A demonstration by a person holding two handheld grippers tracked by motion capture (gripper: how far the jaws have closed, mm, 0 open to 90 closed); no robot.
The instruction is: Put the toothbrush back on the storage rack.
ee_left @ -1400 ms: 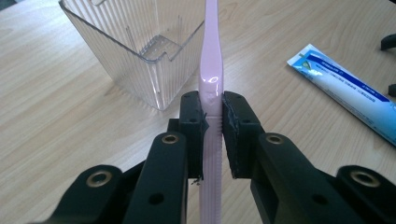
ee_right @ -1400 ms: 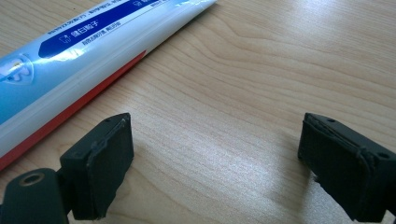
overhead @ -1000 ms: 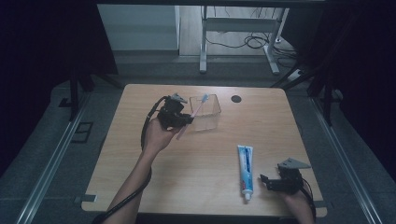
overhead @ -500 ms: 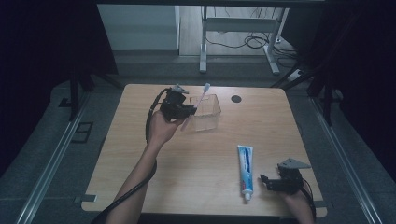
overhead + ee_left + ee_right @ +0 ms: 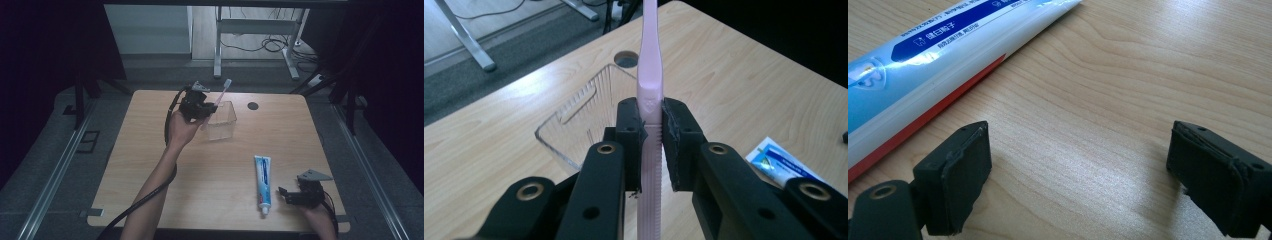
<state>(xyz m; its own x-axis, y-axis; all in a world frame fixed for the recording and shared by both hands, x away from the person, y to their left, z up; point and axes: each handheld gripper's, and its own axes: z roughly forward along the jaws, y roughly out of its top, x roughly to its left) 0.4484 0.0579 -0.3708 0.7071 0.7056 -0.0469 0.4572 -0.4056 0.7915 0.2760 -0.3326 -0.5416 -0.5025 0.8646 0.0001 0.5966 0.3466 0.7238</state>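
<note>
One item is in hand: your left tool [image 5: 651,145] clamps the pink toothbrush [image 5: 650,75] above the clear plastic container [image 5: 221,120], not yet dropped in, while the toothpaste tube [image 5: 262,182] lies on the worktop [image 5: 150,165] beside your right tool [image 5: 1078,185], its jaws apart.

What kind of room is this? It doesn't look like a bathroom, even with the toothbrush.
Probably a lab or recording workspace, not a home. A bare wooden table stands among dark curtains, loose cables lie on the floor behind, and a person works a handheld left gripper clamped on a toothbrush.

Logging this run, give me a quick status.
Left gripper shut on pink plastic toothbrush, above clear plastic box. Right gripper open, low over table beside blue-and-white toothpaste tube. Nothing in the way.
</note>
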